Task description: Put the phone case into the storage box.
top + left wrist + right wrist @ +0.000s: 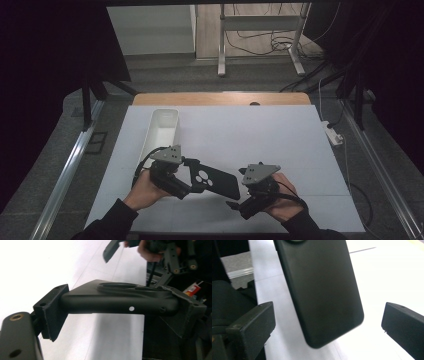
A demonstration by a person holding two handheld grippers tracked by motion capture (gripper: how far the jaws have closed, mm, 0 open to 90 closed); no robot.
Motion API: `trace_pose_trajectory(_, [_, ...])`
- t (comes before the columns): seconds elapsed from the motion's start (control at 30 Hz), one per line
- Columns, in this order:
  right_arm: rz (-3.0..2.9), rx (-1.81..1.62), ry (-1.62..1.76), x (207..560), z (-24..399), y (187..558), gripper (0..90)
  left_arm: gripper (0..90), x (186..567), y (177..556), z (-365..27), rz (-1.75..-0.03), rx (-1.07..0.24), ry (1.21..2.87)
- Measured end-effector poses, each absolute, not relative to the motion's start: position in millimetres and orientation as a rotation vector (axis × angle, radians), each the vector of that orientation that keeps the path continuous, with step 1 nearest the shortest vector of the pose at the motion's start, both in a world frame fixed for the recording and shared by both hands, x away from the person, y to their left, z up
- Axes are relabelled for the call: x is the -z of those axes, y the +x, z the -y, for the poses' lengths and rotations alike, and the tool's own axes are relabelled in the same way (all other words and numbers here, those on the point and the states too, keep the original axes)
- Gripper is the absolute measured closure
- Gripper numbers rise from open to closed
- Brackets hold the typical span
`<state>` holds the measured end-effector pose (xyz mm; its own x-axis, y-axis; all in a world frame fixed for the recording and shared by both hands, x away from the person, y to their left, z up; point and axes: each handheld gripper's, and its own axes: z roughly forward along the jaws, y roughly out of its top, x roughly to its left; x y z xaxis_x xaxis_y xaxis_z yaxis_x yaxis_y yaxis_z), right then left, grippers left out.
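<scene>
Two grippers over the white surface point(280, 145): the left gripper point(192, 176) pinches a black phone case point(216, 182) by its camera end, near centre. The right gripper point(239, 206), jaws spread, flanks its free end. A white tray point(162, 131) lies far left, clear of both.

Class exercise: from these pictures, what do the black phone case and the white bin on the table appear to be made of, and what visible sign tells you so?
Phone case: probably soft silicone or rubbery plastic; its black surface looks matte with rounded moulded edges and scarcely any glare. The left claw is clamped across it.

White bin: likely rigid plastic; thin, smooth walls with a slight sheen, all one uniform white.
</scene>
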<state>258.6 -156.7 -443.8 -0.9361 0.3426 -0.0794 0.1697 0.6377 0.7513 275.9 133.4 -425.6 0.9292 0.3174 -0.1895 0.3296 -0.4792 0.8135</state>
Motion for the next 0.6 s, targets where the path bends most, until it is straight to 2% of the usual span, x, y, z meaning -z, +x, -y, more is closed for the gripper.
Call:
trace_pose_trajectory(0.3, [-2.611, -1.098, 0.460, 447, 149, 253, 0.0, 14.9, 425, 282, -132, -0.587, -0.003, 2.101])
trace_pose_trajectory(0.6, [-2.580, -1.036, 0.551, 448, 142, 254, 0.0, 14.9, 424, 286, -126, -0.642, 0.023, 2.094])
